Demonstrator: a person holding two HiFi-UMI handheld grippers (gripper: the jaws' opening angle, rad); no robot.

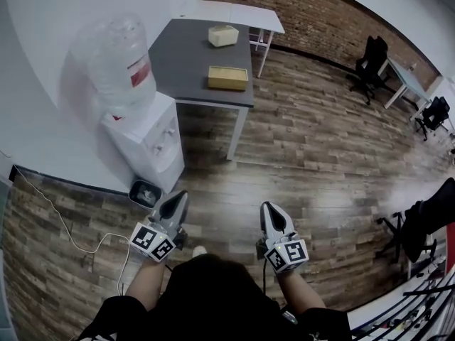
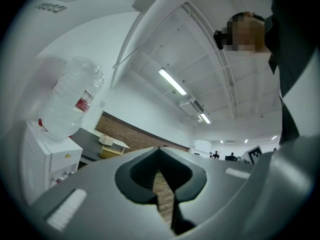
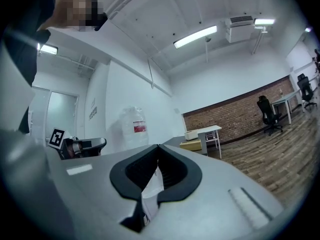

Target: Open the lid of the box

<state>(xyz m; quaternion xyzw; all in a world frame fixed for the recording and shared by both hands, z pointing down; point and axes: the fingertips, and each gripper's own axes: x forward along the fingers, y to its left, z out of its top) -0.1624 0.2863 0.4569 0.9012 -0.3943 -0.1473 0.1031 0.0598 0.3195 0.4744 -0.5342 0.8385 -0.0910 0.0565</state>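
A flat tan box [image 1: 227, 78] with its lid down lies on the dark grey table [image 1: 186, 55], far ahead of me. A cream box [image 1: 223, 35] sits behind it. Both boxes show small in the left gripper view, tan box [image 2: 111, 152], and in the right gripper view, tan box [image 3: 191, 145]. My left gripper [image 1: 176, 203] and right gripper [image 1: 272, 215] are held low over the wooden floor, well short of the table. Both point toward it. The left gripper [image 2: 160, 149] is shut with nothing in it, and the right gripper [image 3: 157, 146] is likewise shut and empty.
A white water dispenser [image 1: 146, 137] carrying a large bottle [image 1: 117, 59] stands left of the table, with a small bin [image 1: 144, 192] at its foot. A cable [image 1: 71, 233] trails across the floor. A white table [image 1: 242, 13] and office chairs [image 1: 371, 59] stand farther back.
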